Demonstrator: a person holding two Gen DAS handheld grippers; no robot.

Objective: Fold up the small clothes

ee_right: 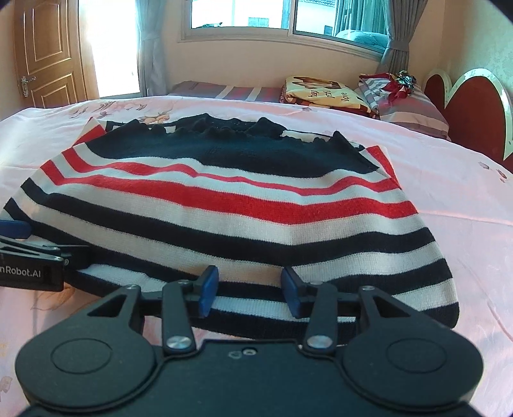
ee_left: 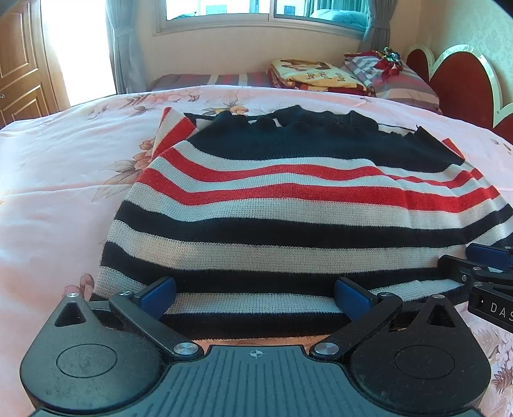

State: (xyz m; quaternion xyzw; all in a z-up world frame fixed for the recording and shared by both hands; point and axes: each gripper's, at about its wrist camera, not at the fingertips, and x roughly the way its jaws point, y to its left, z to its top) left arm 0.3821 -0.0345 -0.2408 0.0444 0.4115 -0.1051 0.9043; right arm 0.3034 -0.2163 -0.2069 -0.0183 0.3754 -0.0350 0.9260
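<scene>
A small knit sweater with navy, white and red stripes lies on the pink floral bedsheet, its sleeves folded in and its navy collar at the far end. It also shows in the right wrist view. My left gripper is open, its blue pads wide apart over the near hem at the sweater's left part. My right gripper is open with a narrower gap over the near hem at the right part. Each gripper shows at the edge of the other's view: the right gripper, the left gripper.
Folded blankets and a striped pillow lie at the far end of the bed by a red heart-shaped headboard. A wooden door is far left, a window behind. Bare sheet lies on both sides of the sweater.
</scene>
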